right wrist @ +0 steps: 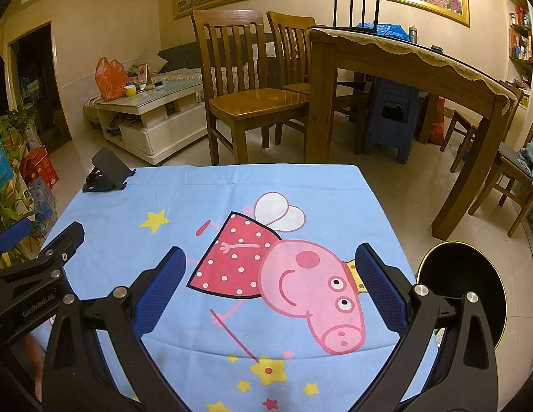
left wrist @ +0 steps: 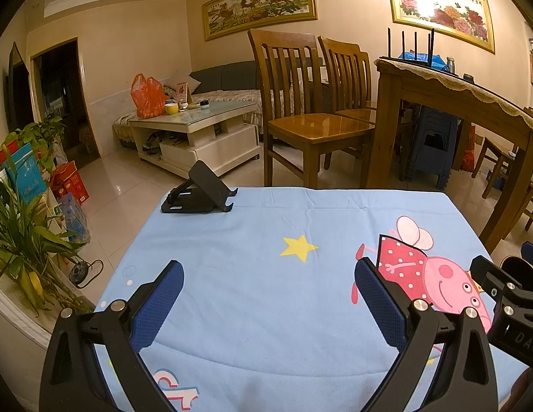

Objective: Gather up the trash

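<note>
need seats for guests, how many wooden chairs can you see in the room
4. Two stand side by side at the dining table's near end: front chair, second chair behind it. A third chair is tucked under the table's far side, a fourth chair at right. More may be hidden.

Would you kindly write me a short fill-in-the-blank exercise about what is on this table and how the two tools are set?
1. The only object standing on the blue tablecloth is a black ____ stand, at its far left corner.
2. Both the left tool and the right tool have their jaws ____, holding nothing.
3. The yellow shape printed between the phone stand and the cartoon pig is a ____.
4. The round black bin stands on the floor to the ____ of the table.

Missing words: phone; open; star; right
</note>
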Motion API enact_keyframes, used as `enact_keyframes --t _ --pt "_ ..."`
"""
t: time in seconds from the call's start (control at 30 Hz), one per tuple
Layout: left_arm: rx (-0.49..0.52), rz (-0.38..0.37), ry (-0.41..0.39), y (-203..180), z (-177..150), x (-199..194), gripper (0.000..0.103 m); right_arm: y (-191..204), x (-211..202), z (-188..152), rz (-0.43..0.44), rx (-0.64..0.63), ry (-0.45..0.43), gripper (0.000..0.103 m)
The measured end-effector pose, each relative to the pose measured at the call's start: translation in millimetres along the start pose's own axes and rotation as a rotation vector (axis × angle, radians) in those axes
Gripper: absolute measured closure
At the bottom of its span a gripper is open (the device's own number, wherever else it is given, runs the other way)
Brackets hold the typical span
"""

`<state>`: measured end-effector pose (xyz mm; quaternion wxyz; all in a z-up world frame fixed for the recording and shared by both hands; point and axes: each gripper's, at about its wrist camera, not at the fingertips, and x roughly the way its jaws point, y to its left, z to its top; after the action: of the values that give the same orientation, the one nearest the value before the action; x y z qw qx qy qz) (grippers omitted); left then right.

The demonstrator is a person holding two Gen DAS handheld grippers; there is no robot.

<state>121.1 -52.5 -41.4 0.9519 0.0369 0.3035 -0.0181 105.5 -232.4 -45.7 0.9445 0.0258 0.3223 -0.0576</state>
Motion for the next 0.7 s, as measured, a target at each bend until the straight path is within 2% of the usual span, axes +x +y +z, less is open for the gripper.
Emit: enact_keyframes --t 0.7 --pt "0.001 0.005 -0.002 -0.2 -1.7 -0.4 0.007 -0.7 -0.9 0.7 0.001 0.002 0.001 0.006"
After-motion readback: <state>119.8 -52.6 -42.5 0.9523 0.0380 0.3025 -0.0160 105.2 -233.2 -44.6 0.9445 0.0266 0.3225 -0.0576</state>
